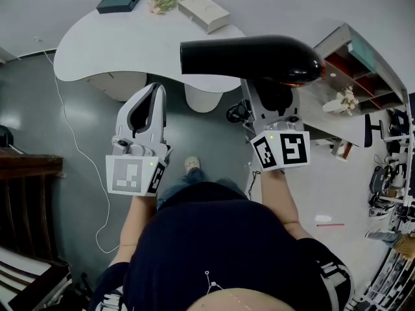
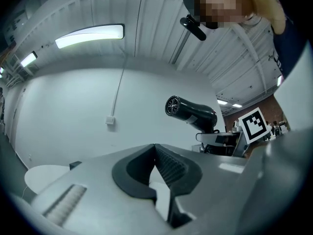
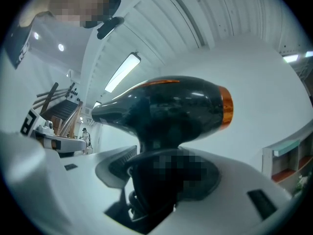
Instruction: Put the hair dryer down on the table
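A black hair dryer (image 1: 249, 57) with an orange ring at its back end hangs level in the air, nozzle to the left, above the near edge of the white table (image 1: 117, 50). My right gripper (image 1: 275, 101) is shut on its handle from below; in the right gripper view the hair dryer (image 3: 166, 109) fills the middle and the handle sits between the jaws of the right gripper (image 3: 159, 173). My left gripper (image 1: 157, 89) stands to the left, apart from it, jaws closed with nothing in them. The left gripper view shows the hair dryer (image 2: 191, 112) beyond the left gripper (image 2: 155, 150).
On the table's far side lie a dark green box (image 1: 118, 0), a white box (image 1: 203, 11) and a sprig of flowers (image 1: 163, 2). An open shelf unit (image 1: 360, 70) stands at the right. A white cable (image 1: 72, 141) trails over the grey floor; dark wooden furniture (image 1: 26, 173) is at the left.
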